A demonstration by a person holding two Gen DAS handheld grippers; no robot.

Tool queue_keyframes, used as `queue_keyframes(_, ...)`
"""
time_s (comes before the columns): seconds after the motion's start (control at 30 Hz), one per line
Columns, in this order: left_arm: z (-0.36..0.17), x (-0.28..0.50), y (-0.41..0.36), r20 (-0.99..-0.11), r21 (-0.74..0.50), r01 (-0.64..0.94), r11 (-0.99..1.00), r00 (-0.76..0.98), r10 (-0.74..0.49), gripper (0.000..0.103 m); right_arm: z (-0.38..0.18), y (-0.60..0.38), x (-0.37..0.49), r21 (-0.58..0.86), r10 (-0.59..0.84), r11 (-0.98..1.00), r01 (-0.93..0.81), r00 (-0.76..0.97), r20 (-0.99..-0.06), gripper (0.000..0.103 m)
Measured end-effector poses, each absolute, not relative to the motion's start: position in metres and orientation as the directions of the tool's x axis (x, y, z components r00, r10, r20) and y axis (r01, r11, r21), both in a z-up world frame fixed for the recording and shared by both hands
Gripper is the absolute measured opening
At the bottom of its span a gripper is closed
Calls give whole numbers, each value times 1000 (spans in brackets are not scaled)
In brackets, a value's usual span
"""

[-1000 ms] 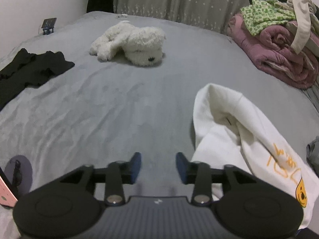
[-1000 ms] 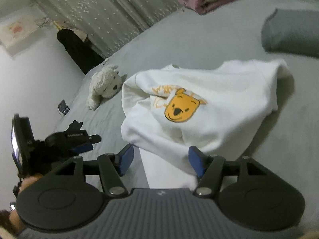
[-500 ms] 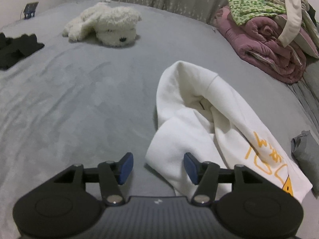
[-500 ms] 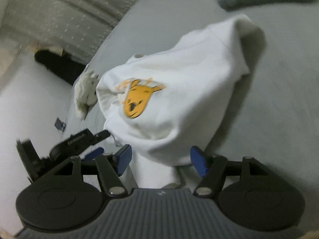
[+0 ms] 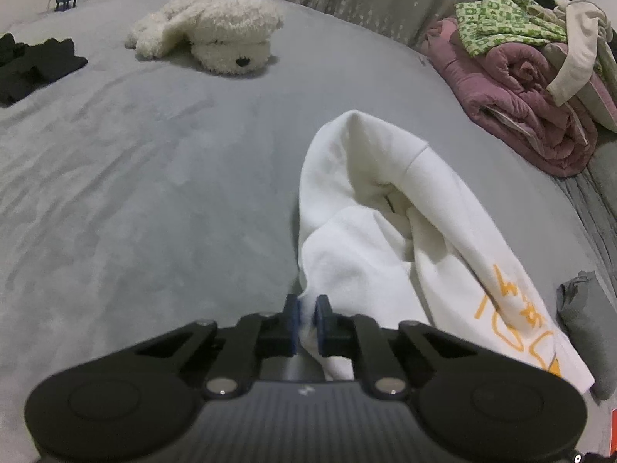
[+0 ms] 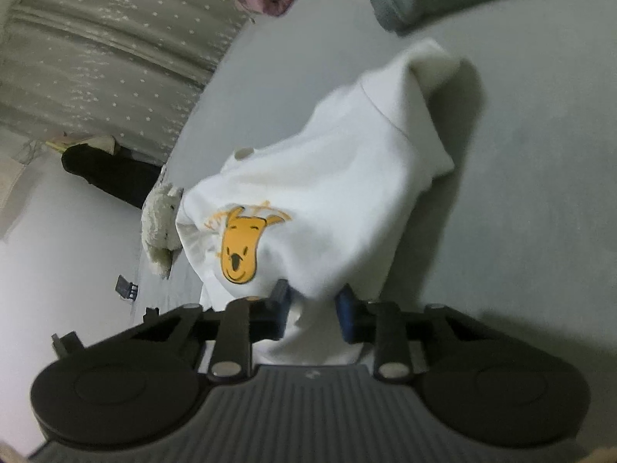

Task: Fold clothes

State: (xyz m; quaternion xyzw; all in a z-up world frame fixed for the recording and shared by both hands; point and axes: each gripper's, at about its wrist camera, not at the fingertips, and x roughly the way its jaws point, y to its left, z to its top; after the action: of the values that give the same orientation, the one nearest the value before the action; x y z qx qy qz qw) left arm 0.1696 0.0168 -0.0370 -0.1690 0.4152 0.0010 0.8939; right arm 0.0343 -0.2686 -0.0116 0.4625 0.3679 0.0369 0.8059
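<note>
The left tool (image 5: 306, 314) is pinched tight on a corner of the white sweatshirt (image 5: 385, 231), which lies bunched on the grey bed (image 5: 154, 193), running from that tool toward 1 o'clock. The cloth looks soft, thick and floppy, light enough to lift yet likely to sag, so edges and corners make the surest holds. The right tool (image 6: 314, 306) has cloth between its pads, jaws partly apart; whether it grips, I cannot tell.

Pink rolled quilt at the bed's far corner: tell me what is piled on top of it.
On the pink quilt lie a green patterned garment and a cream garment draped over its edge. Something dark sits behind them; what lies beneath the pile is covered.
</note>
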Motion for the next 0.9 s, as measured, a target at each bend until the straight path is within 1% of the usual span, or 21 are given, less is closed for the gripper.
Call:
queue_keyframes(0.07, -31, 164, 18, -738, -300, -135, 944, 661, -140, 8, -9, -269, 30, 769, 384, 579, 271, 741, -550, 22)
queue_keyframes(0.17, -21, 154, 17, -733, -305, -122, 945, 663, -151, 8, -10, -270, 28, 765, 377, 585, 268, 746, -549, 22)
queue_keyframes(0.27, -11, 141, 16, -723, -322, -107, 941, 669, -171, 7, -12, -272, 26, 780, 381, 560, 280, 749, -542, 27)
queue_keyframes(0.3, -8, 136, 16, -720, -327, -101, 940, 671, -178, 7, -12, -273, 25, 788, 386, 549, 281, 751, -536, 31)
queue_keyframes(0.33, -5, 132, 15, -716, -333, -96, 938, 673, -185, 7, -11, -274, 24, 797, 393, 536, 279, 752, -528, 42)
queue_keyframes(0.37, -2, 127, 15, -712, -338, -91, 937, 675, -192, 7, -9, -274, 24, 805, 401, 525, 275, 755, -519, 51)
queue_keyframes(0.5, 11, 110, 13, -698, -360, -69, 930, 682, -219, 7, -2, -273, 23, 817, 415, 515, 260, 758, -503, 58)
queue_keyframes(0.6, 20, 97, 12, -686, -376, -53, 925, 687, -240, 7, -1, -271, 20, 812, 416, 522, 263, 753, -511, 61)
queue_keyframes(0.9, 53, 58, 5, -631, -456, 4, 890, 704, -326, 7, 2, -270, 20, 806, 427, 518, 286, 730, -534, 63)
